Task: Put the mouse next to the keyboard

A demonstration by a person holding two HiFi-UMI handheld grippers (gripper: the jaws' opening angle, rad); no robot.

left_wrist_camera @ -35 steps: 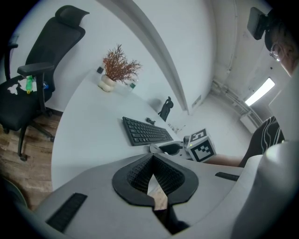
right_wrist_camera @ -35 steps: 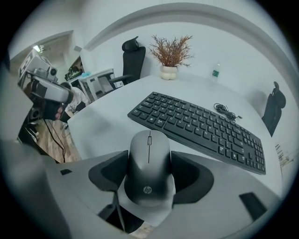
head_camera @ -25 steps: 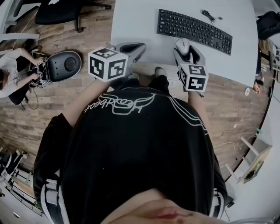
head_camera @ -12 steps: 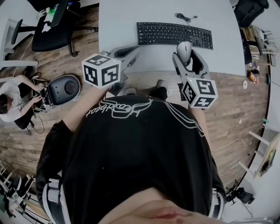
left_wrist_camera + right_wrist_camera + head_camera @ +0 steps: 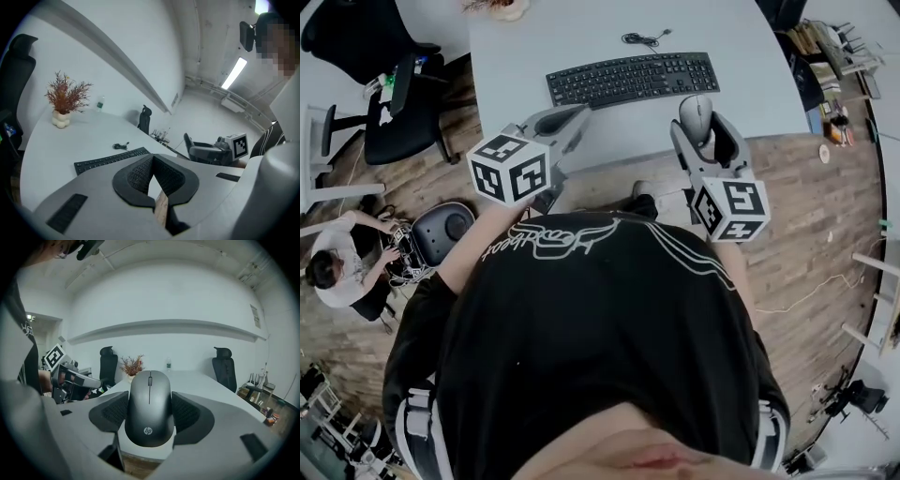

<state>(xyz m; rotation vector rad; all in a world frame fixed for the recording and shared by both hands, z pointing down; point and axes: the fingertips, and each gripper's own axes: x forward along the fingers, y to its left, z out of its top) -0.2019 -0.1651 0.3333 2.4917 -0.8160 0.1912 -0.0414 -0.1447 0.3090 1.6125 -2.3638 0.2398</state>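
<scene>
A grey computer mouse is clamped between the jaws of my right gripper, held in the air over the table's near edge; in the head view the mouse sits just in front of the black keyboard's right end. The keyboard lies flat on the white table. My left gripper hovers over the near table edge to the left of the keyboard, its jaws closed together with nothing between them.
A coiled black cable lies behind the keyboard. A potted dry plant and a small bottle stand at the far table side. Office chairs and a seated person are on the wooden floor at left.
The view has swung so the table and keyboard sit further left and higher. My right gripper still carries the mouse, now near the keyboard's right end; the left gripper stays shut.
</scene>
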